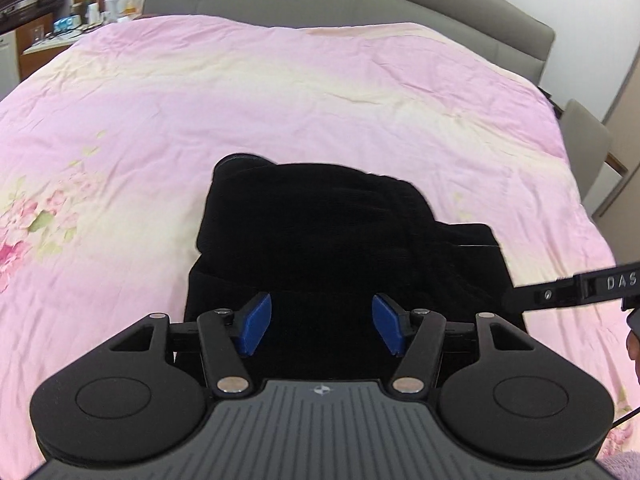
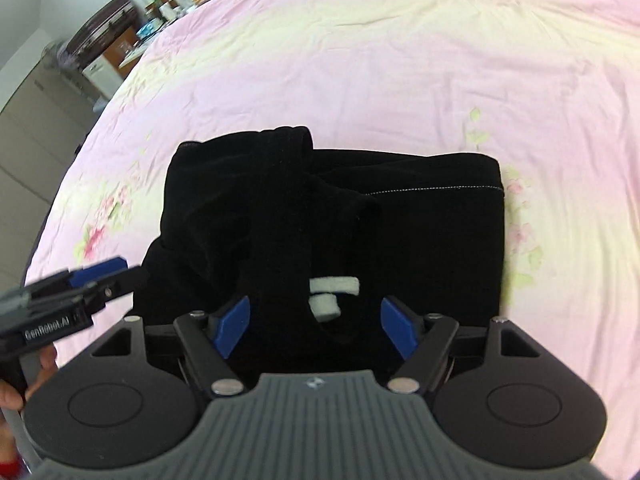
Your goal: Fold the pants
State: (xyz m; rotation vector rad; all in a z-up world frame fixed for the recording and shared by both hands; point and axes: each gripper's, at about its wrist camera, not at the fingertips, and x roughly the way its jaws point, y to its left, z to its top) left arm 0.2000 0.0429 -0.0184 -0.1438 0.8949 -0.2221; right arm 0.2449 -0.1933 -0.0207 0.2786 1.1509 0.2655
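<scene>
Black pants (image 2: 332, 216), folded into a compact bundle, lie on a pink flowered bedspread (image 2: 400, 60), with two white label strips (image 2: 334, 285) showing on the bundle's near edge. The left gripper (image 1: 322, 322) and the right gripper (image 2: 316, 326) both hover above the near edge of the pants, blue pads (image 2: 234, 324) spread apart with nothing pinched between them.

pants (image 1: 320, 232) near edge: hidden behind left fingers (image 1: 256, 322) | bedside clutter (image 1: 72, 24) beyond fingers: too small | right gripper (image 1: 568, 290): cut off
</scene>
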